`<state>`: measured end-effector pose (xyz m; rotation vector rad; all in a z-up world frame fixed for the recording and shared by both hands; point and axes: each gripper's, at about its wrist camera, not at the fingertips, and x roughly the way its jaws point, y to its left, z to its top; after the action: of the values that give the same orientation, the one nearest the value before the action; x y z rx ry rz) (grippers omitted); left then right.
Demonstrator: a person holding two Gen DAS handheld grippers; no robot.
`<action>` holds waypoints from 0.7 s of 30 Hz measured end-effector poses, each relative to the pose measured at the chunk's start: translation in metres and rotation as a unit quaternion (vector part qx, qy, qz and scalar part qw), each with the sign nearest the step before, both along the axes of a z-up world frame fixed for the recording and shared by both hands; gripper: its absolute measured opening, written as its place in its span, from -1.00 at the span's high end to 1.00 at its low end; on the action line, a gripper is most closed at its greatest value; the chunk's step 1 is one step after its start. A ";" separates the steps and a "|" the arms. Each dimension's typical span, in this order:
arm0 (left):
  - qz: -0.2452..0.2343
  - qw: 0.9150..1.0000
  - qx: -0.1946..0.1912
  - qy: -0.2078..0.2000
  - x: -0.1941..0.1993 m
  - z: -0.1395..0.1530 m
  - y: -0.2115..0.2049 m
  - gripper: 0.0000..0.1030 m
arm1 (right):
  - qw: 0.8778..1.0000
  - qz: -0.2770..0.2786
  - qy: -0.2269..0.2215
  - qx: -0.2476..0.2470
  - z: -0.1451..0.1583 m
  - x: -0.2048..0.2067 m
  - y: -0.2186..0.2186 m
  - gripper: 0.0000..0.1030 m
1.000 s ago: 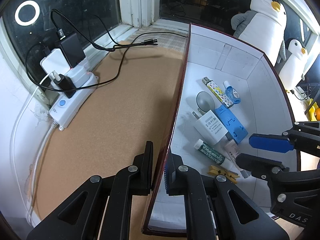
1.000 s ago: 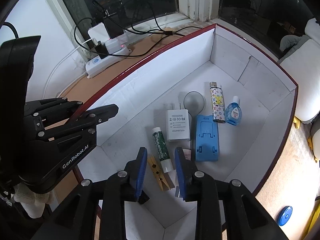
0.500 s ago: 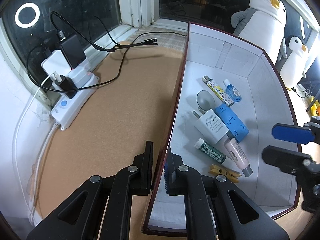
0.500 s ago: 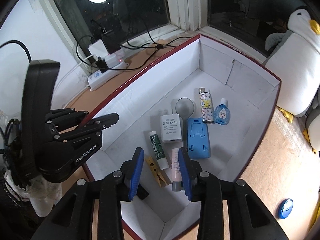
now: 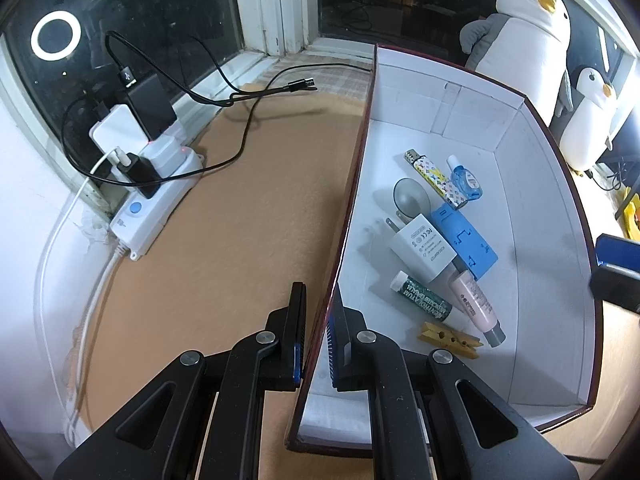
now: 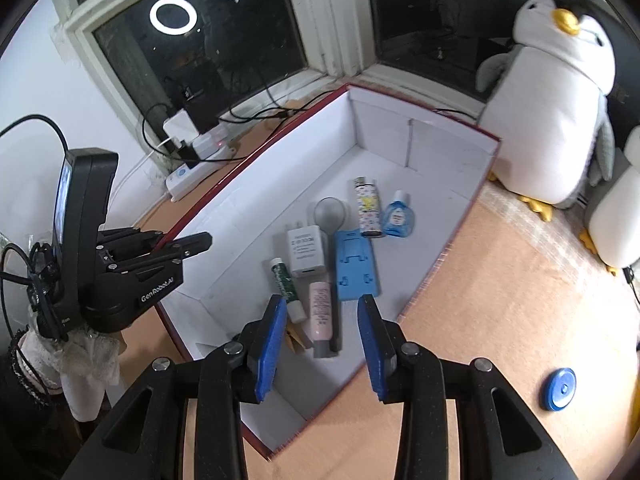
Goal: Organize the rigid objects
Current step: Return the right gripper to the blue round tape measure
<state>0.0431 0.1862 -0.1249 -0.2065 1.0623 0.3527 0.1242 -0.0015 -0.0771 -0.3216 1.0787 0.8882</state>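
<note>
Left gripper (image 5: 318, 330) clenched on the box (image 5: 552, 216) wall, right gripper (image 6: 322, 344) released and empty above the pink tube (image 6: 320, 314) lying inside the box on the bench (image 6: 500, 320).

Box (image 5: 472, 120): matt white card, glossy red rim; peg (image 5: 448, 340): bare wood; table (image 5: 224, 240): rough cork; penguin (image 6: 556, 92): plush cloth.

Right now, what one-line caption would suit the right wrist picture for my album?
Open right gripper above a white-lined box holding a pink tube, while the left gripper clamps the box wall.
</note>
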 end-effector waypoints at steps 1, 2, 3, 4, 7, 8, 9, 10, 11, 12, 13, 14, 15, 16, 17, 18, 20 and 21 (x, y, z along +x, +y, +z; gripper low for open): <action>0.000 1.000 0.000 0.000 -0.001 0.001 0.000 0.84 | 1.000 -0.005 -0.002 0.002 0.002 0.001 -0.005 0.32; 0.000 1.000 0.001 0.001 -0.001 0.002 -0.001 0.84 | 1.000 -0.010 -0.004 0.005 0.004 0.002 -0.010 0.30; 0.000 1.000 0.001 0.001 -0.001 0.002 -0.001 0.84 | 1.000 -0.015 -0.005 0.006 0.005 0.003 -0.014 0.29; 0.000 1.000 0.001 0.001 -0.002 0.003 -0.001 0.84 | 1.000 -0.022 -0.008 0.008 0.007 0.004 -0.020 0.28; 0.002 1.000 0.003 0.003 -0.005 0.005 -0.002 0.84 | 0.999 -0.041 -0.011 0.014 0.010 0.009 -0.039 0.28; 0.002 1.000 0.005 0.004 -0.006 0.005 -0.003 0.84 | 0.999 -0.048 -0.011 0.016 0.011 0.011 -0.046 0.27; 0.003 1.000 0.006 0.004 -0.006 0.006 -0.003 0.84 | 0.998 -0.055 -0.012 0.017 0.012 0.013 -0.054 0.26; 0.004 1.000 0.006 0.005 -0.007 0.006 -0.004 0.84 | 0.998 -0.063 -0.015 0.017 0.012 0.015 -0.062 0.25; 0.005 1.000 0.006 0.006 -0.008 0.007 -0.004 0.84 | 0.997 -0.072 -0.017 0.016 0.012 0.017 -0.071 0.23; 0.006 1.000 0.006 0.006 -0.009 0.007 -0.004 0.84 | 0.996 -0.081 -0.017 0.016 0.011 0.020 -0.081 0.22; 0.007 1.000 0.006 0.007 -0.009 0.007 -0.005 0.83 | 0.996 -0.089 -0.017 0.017 0.010 0.022 -0.088 0.22; 0.009 1.000 0.007 0.008 -0.010 0.007 -0.005 0.83 | 0.995 -0.098 -0.016 0.017 0.009 0.024 -0.097 0.21; 0.010 1.000 0.007 0.008 -0.010 0.007 -0.006 0.83 | 0.994 -0.107 -0.015 0.015 0.007 0.027 -0.106 0.21; 0.011 1.000 0.008 0.009 -0.010 0.007 -0.006 0.83 | 0.993 -0.118 -0.017 0.011 0.004 0.029 -0.115 0.21; 0.012 1.000 0.009 0.010 -0.011 0.008 -0.007 0.82 | 0.992 -0.128 -0.023 0.005 0.001 0.031 -0.123 0.21; 0.013 1.000 0.010 0.011 -0.011 0.008 -0.007 0.82 | 0.990 -0.141 -0.029 -0.005 -0.004 0.034 -0.133 0.21; 0.014 1.000 0.012 0.013 -0.012 0.008 -0.008 0.82 | 0.987 -0.159 -0.021 -0.010 -0.013 0.040 -0.150 0.20; 0.015 1.000 0.013 0.013 -0.012 0.008 -0.007 0.82 | 0.986 -0.167 -0.018 -0.012 -0.018 0.043 -0.158 0.20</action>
<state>0.0315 0.1788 -0.1170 -0.1959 1.0816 0.3973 0.1671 -0.1595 -0.0950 -0.1684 1.0728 0.5692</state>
